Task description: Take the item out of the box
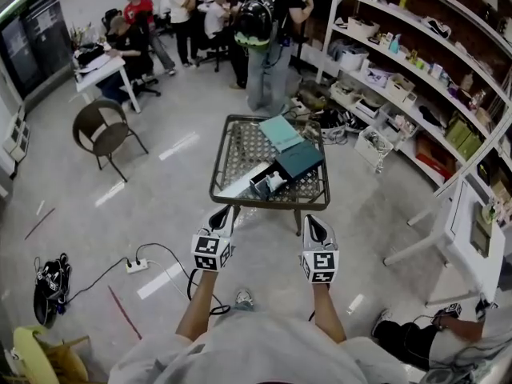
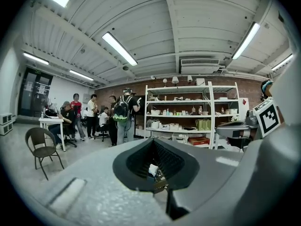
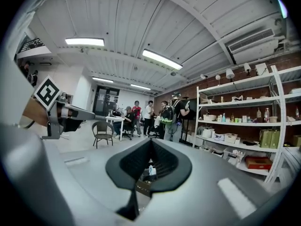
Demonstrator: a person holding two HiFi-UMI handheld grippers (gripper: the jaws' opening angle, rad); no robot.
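A mesh-topped table (image 1: pixel 232 154) stands in front of me. On its near edge sits an open dark box (image 1: pixel 262 187) with a white item (image 1: pixel 274 182) inside. Behind it lie a dark teal box (image 1: pixel 298 158) and a light teal lid (image 1: pixel 280 132). My left gripper (image 1: pixel 220 217) and right gripper (image 1: pixel 316 229) hover side by side just short of the table's near edge, both shut and empty. In the left gripper view, the closed left gripper (image 2: pixel 155 166) frames the white item (image 2: pixel 152 169). The right gripper (image 3: pixel 148 173) frames the same item (image 3: pixel 151 170) in its own view.
A person with a backpack (image 1: pixel 264 38) stands just beyond the table. A brown chair (image 1: pixel 100 130) is at the left, and several people sit at a white desk (image 1: pixel 100 70). Shelves (image 1: pixel 416 78) line the right. A power strip (image 1: pixel 138 266) with cables lies by my feet.
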